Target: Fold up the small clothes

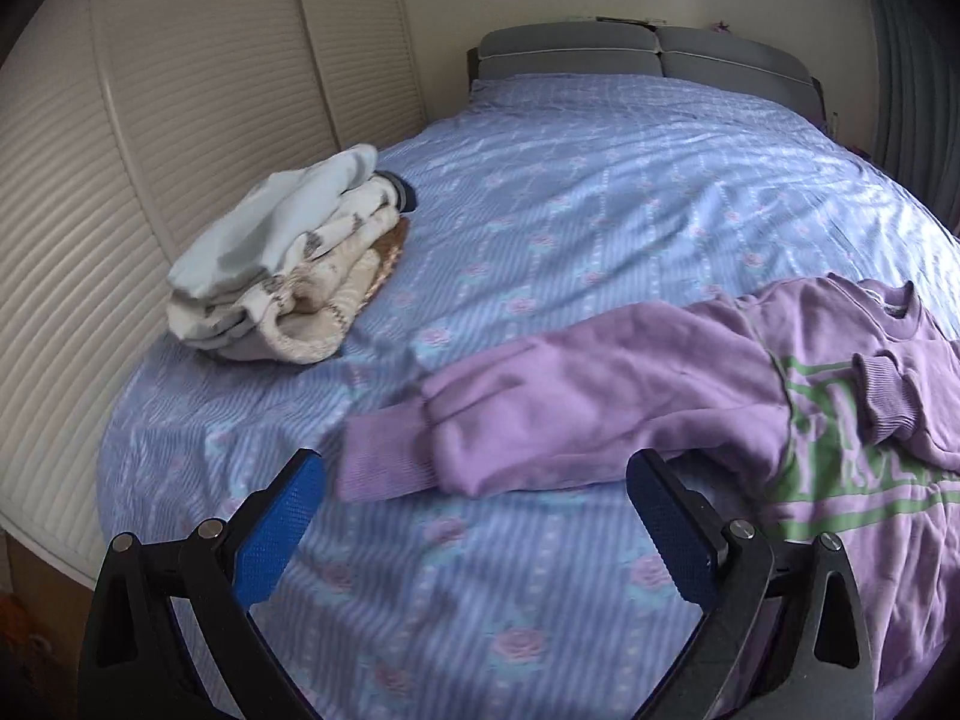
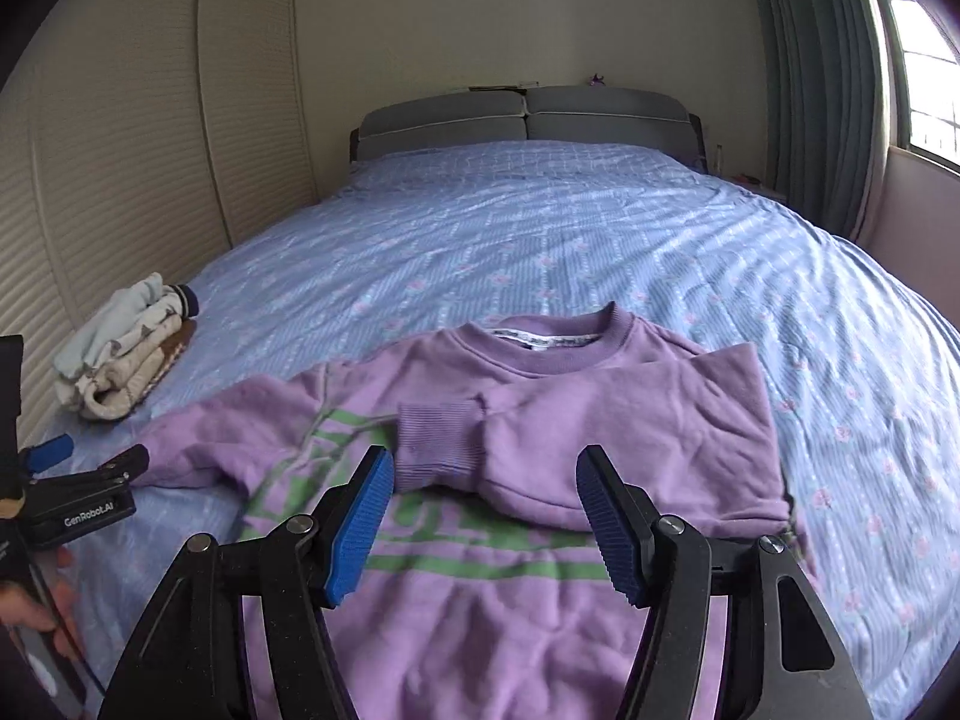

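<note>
A purple sweatshirt [image 2: 600, 420] with green lettering lies face up on the blue bedspread [image 2: 540, 228], collar toward the headboard. One sleeve is folded across the chest, its ribbed cuff [image 2: 441, 444] near the print. My right gripper [image 2: 486, 462] hovers open just above that folded sleeve, pads touching nothing. In the left wrist view the same sweatshirt [image 1: 600, 408] stretches its other sleeve out to the left, cuff [image 1: 384, 468] flat on the bed. My left gripper [image 1: 477, 468] stands open near that cuff, nothing pinched; it also shows as the left gripper [image 2: 90, 455] beside the sleeve end.
A stack of folded small clothes [image 1: 288, 264], [image 2: 120, 366] sits near the bed's left edge. Louvered wardrobe doors [image 1: 150, 150] run along the left. A grey headboard [image 2: 522, 120] stands at the far end, with a curtain and window [image 2: 918, 60] on the right. A person's hand [image 2: 30, 612] holds the left gripper.
</note>
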`<state>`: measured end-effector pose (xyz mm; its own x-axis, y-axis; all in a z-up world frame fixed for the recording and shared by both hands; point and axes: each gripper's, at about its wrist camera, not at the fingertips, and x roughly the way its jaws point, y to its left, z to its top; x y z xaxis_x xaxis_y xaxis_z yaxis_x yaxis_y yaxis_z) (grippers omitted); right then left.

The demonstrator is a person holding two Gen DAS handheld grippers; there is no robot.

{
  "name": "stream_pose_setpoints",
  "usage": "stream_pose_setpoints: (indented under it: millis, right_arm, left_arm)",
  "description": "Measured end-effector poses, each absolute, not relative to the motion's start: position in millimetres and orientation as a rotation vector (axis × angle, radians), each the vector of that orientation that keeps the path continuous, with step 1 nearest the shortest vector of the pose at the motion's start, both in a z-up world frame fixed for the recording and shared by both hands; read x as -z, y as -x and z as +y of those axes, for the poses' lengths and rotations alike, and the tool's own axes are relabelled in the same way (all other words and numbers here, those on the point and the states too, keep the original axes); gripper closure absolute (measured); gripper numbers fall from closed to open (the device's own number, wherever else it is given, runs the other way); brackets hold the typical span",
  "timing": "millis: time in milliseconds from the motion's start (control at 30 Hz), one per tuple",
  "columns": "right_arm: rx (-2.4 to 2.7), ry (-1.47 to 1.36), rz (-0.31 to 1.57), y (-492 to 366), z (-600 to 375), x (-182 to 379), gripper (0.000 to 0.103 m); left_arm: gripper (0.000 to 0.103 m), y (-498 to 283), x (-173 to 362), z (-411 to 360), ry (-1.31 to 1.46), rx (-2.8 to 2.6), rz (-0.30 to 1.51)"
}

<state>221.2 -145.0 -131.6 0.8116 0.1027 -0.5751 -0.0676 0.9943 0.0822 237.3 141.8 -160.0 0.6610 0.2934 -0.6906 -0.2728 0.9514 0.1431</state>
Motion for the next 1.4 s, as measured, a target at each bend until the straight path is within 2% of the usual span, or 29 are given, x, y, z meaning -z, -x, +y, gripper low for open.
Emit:
stream_pose_setpoints:
  millis: [200,333,433,633,800,867,1000,1067,1233,1400]
  right_arm:
    - [-0.194,-0.028,0.604,-217.4,-66.1,129.9,0.039]
    - [-0.224,-0.01,0.605,-219.9,-34.2,129.1,0.039]
    - [-0.234,-0.001,0.605,-222.9,-21.2,128.7,0.039]
    - [-0.227,0.0,0.609,-228.8,-12.7,128.1,0.039]
    - [-0.212,-0.004,0.608,-230.9,-15.5,127.5,0.039]
    - [-0.201,0.004,0.608,-232.4,-17.6,128.0,0.039]
    - [-0.173,0.01,0.61,-235.7,-26.9,128.8,0.039]
    - [-0.158,0.003,0.616,-237.5,-33.5,129.6,0.039]
    - [-0.13,-0.021,0.624,-237.5,-50.3,129.2,0.039]
    - [-0.11,-0.028,0.607,-229.2,-70.8,120.9,0.039]
  left_arm:
    - [0.007,-222.7,167.3,203.4,0.13,-0.346,0.806]
    - [0.015,-220.5,179.8,224.1,0.23,-0.339,0.82]
    - [0.026,-223.8,191.3,232.2,0.308,-0.315,0.83]
    - [0.036,-230.1,212.7,250.9,0.532,-0.246,0.825]
    - [0.055,-234.5,220.4,256.1,0.629,-0.214,0.807]
    - [0.066,-238.0,223.0,256.9,0.652,-0.198,0.809]
    - [0.076,-243.1,224.2,254.0,0.651,-0.206,0.814]
    - [0.09,-242.8,223.2,253.3,0.641,-0.214,0.814]
    - [0.093,-239.6,211.2,251.1,0.601,-0.219,0.793]
    - [0.094,-235.9,174.7,232.1,0.479,-0.21,0.733]
